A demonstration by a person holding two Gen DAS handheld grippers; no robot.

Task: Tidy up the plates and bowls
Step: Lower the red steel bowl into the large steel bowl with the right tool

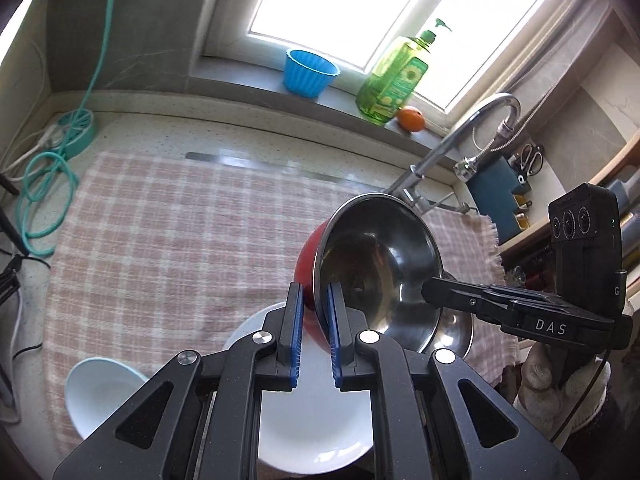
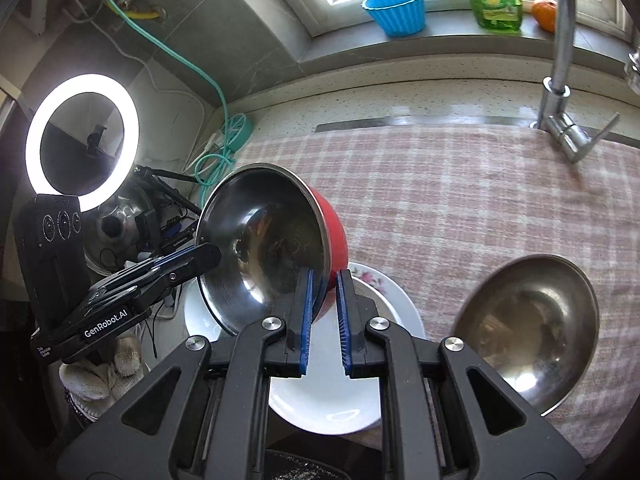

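Note:
A red bowl with a steel inside (image 1: 380, 256) is held tilted in the air above a white plate (image 1: 316, 432). My left gripper (image 1: 314, 300) is shut on its rim on one side. My right gripper (image 2: 324, 284) is shut on the rim of the same red bowl (image 2: 264, 240) on the other side. The right gripper's black fingers (image 1: 452, 296) show in the left wrist view; the left gripper's fingers (image 2: 188, 264) show in the right wrist view. A white plate with a flower print (image 2: 376, 284) lies under the bowl. A plain steel bowl (image 2: 528, 332) sits on the checked cloth to the right. A small white bowl (image 1: 100, 392) sits to the left.
A pink checked cloth (image 1: 180, 232) covers the counter. A tap (image 2: 560, 64) stands at the back right. A blue cup (image 1: 310, 74), a green soap bottle (image 1: 394, 80) and an orange (image 1: 411, 119) stand on the window sill. A ring light (image 2: 82, 140) and teal cables (image 1: 44, 184) are at the left.

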